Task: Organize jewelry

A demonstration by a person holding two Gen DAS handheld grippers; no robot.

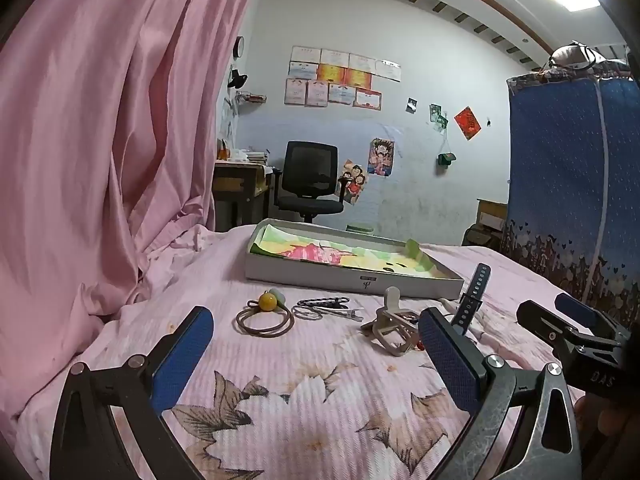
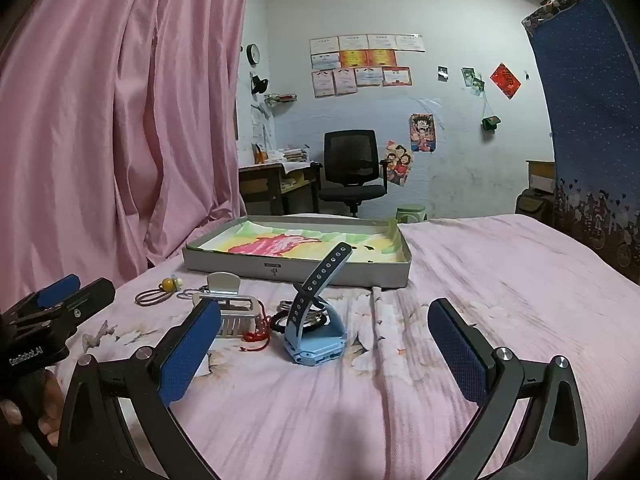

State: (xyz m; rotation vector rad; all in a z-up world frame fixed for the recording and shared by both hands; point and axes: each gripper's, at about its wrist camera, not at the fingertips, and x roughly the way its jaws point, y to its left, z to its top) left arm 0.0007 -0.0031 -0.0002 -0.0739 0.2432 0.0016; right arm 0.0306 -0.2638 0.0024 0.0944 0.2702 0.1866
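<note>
Your left claw and right claw both stand wide apart and hold nothing above the bed. The hair tie, hair clip and blue watch lie on the bedspread just before the shallow box.

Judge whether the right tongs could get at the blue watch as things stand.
Probably yes: the right tongs stand open, the blue watch lies just ahead on the bed, nothing between.

Hair tie left of clip; tray behind.
</note>
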